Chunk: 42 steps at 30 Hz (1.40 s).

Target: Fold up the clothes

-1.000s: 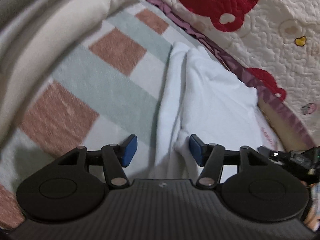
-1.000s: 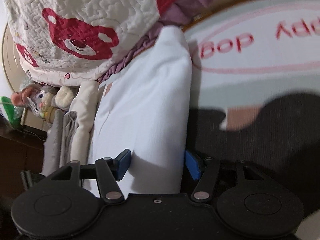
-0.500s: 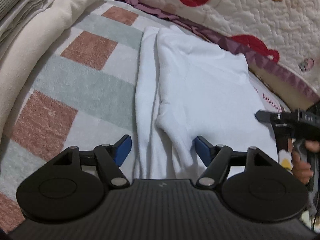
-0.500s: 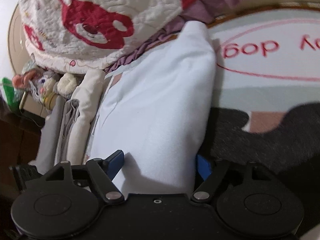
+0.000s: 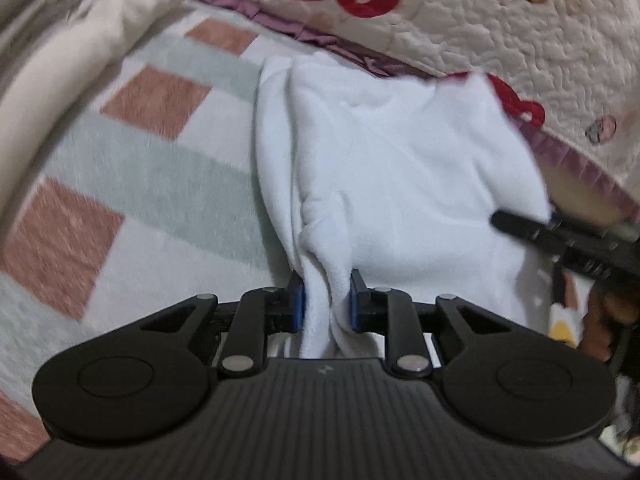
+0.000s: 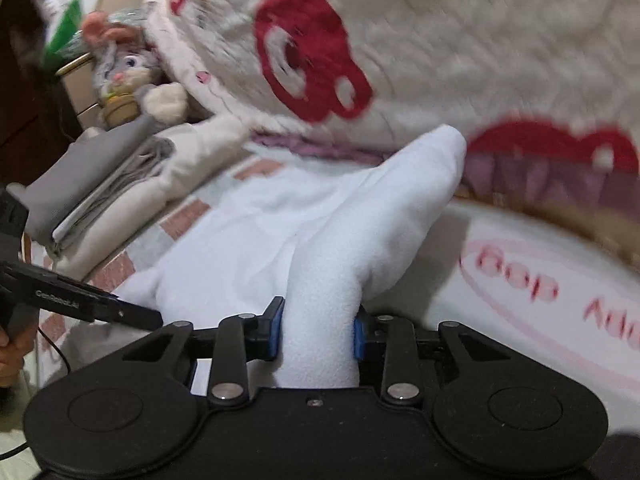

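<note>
Between our left gripper's (image 5: pixel 325 305) closing jaws sits a bunched edge of the white garment (image 5: pixel 400 168), pads pressing it; a second ago they stood open. Our right gripper (image 6: pixel 318 330), also closing, pinches a thick fold that earlier lay flat. Only the right view shows, farther left, folded grey clothes (image 6: pixel 92 184) and a plush rabbit (image 6: pixel 128 80).

Motion blur smears my right wrist view; the quilt (image 6: pixel 460 40) bears and the pink lettering (image 6: pixel 520 276) right of the white garment (image 6: pixel 320 224) are unreadable. Garment's near end (image 5: pixel 320 344) is hidden behind my left tongs (image 5: pixel 325 300).
</note>
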Each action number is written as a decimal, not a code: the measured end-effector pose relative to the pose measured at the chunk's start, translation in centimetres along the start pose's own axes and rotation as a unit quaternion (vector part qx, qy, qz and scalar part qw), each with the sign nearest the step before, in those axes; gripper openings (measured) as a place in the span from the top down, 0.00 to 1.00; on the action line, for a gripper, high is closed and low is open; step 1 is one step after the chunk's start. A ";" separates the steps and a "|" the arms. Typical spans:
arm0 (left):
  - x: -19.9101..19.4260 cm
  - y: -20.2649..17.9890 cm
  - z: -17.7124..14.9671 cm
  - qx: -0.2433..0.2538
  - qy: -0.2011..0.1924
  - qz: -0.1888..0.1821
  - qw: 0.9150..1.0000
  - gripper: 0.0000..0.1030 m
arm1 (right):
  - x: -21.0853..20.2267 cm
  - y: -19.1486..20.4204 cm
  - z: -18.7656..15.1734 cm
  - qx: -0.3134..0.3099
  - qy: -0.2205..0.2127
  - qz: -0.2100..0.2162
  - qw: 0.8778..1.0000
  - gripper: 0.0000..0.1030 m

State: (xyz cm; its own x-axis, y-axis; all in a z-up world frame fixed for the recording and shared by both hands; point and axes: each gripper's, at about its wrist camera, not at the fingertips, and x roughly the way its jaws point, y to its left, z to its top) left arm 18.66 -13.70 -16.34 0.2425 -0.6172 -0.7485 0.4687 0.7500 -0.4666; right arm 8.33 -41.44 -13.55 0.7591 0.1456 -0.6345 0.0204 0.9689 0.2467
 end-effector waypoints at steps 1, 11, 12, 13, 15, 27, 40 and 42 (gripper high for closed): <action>0.1 0.4 0.0 -0.011 0.003 -0.007 1.000 0.77 | 0.2 -0.6 -0.2 0.018 0.005 0.005 1.000 0.63; 0.8 1.0 -0.2 -0.017 0.012 -0.028 0.999 0.64 | -0.1 -2.2 -0.6 0.070 0.036 0.033 0.996 0.54; 0.8 1.2 -0.3 -0.023 0.011 -0.034 0.999 0.60 | -0.2 -2.6 -0.8 0.083 0.037 0.038 0.995 0.53; 0.8 1.3 -0.3 -0.033 0.010 -0.042 0.999 0.59 | -0.4 -3.0 -1.1 0.096 0.037 0.044 0.994 0.52; 0.8 1.3 -0.3 -0.032 0.011 -0.046 0.998 0.53 | -0.2 -3.8 -1.5 0.122 0.037 0.054 0.990 0.51; 0.8 1.5 -0.4 -0.033 0.028 -0.055 0.998 0.54 | -0.5 -5.0 -4.8 0.233 0.056 0.098 0.966 0.37; 0.9 2.0 -0.7 -0.030 0.040 -0.066 0.997 0.60 | -0.6 -3.1 -6.3 0.212 0.096 0.127 0.964 0.34; 1.1 2.5 -0.8 -0.044 0.035 -0.076 0.996 0.56 | -0.5 -3.8 -6.0 0.233 0.093 0.123 0.960 0.35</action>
State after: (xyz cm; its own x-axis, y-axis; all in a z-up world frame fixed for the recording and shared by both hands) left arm 19.43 -12.29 -18.66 0.1131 -0.7087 -0.6964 0.4175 0.6699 -0.6139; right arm 4.00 -43.96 -18.59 0.6503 0.4336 -0.6238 0.1762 0.7126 0.6791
